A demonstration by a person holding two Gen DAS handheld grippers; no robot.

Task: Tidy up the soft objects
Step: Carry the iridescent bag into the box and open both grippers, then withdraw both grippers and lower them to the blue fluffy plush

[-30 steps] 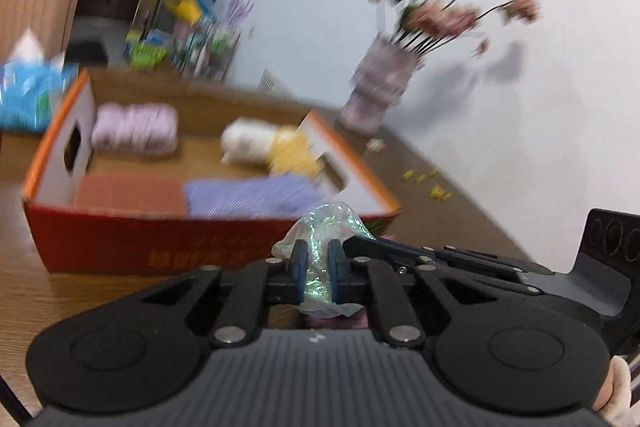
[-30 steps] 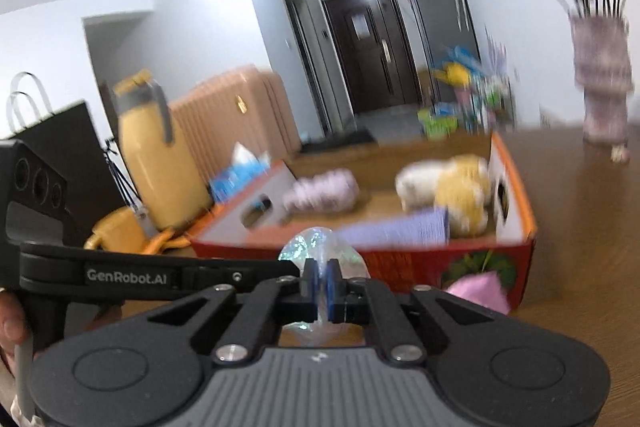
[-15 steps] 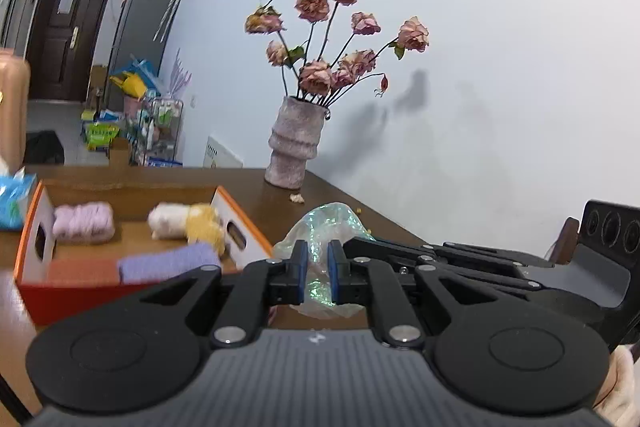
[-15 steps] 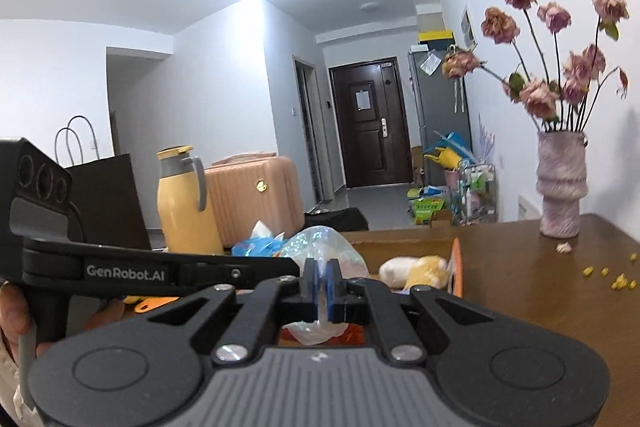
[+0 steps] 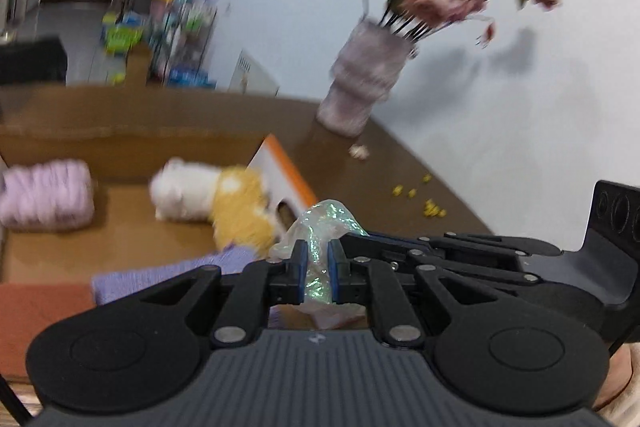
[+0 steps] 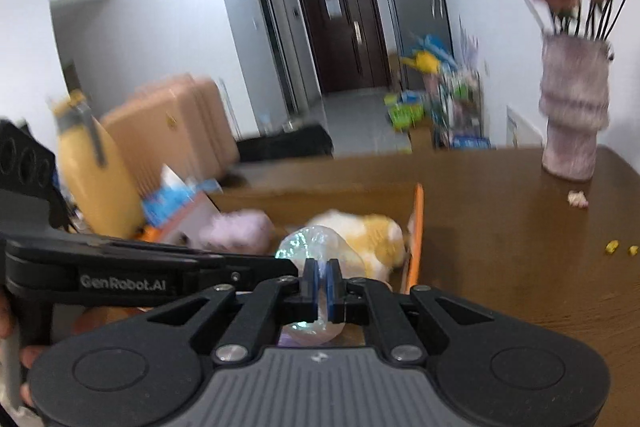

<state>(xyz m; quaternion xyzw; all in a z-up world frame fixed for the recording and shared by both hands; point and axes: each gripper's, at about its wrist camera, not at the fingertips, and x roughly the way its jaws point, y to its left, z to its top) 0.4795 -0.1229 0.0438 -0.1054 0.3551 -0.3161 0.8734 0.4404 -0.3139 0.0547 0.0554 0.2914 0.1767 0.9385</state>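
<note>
Both grippers are pinching the same crinkly, iridescent plastic bag, one on each side, and it is hanging between them right at the near edge of the cardboard box. The left gripper is clenching its blue-padded fingers on a twisted neck of the film; the right gripper is clamping a thin fold of it too, jaws nearly touching. A two-sided hold makes sense here, I'd say: the film is limp and slippery, so spreading it between two grips keeps it from collapsing while it heads for the box. Inside the box, things are lying in a loose row: a fluffy white-and-yellow plush toy, a ribbed lilac roll that looks knitted, a flat lavender cloth and a rust-coloured cloth. Out on the brown wooden table, a ridged vase of dried pink flowers is standing well apart.
</note>
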